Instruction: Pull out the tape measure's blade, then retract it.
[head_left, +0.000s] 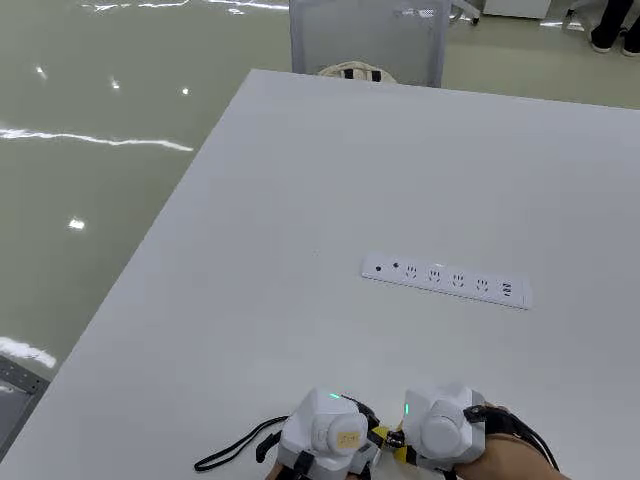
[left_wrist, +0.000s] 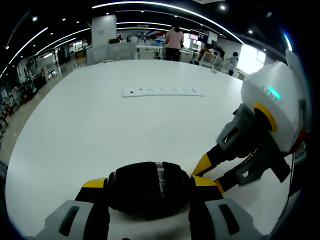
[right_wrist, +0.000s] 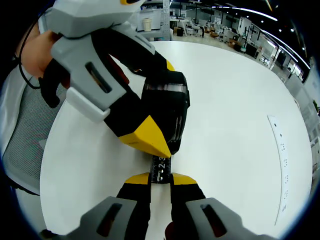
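**Both tongs on the tape measure at the worktop's near edge**

In the left gripper view, the left tongs (left_wrist: 149, 183) are clenched on the black case of the tape measure (left_wrist: 149, 192), one yellow-tipped jaw on each side. The case sits low over the white worktop (head_left: 300, 250). In the right gripper view, the right tongs (right_wrist: 161, 179) are pinched shut on the blade (right_wrist: 161, 167). A short dark length of blade with white digits shows between the case mouth and the yellow tips. The two pairs of tongs meet nose to nose, almost touching, the left pair coming in from the left of that view.

The head view places both at the very near edge of the worktop, side by side, the left tongs on the left. A black strap (head_left: 235, 450) loops on the surface just beside them. Farther out, well apart from the tongs, a white power strip (head_left: 445, 280) lies flat, set at a slight slant. Beyond the far edge stands a grey mesh chair (head_left: 365, 40) on a glossy pale floor (head_left: 100, 100). In the left gripper view a person (left_wrist: 175, 39) stands in the far background
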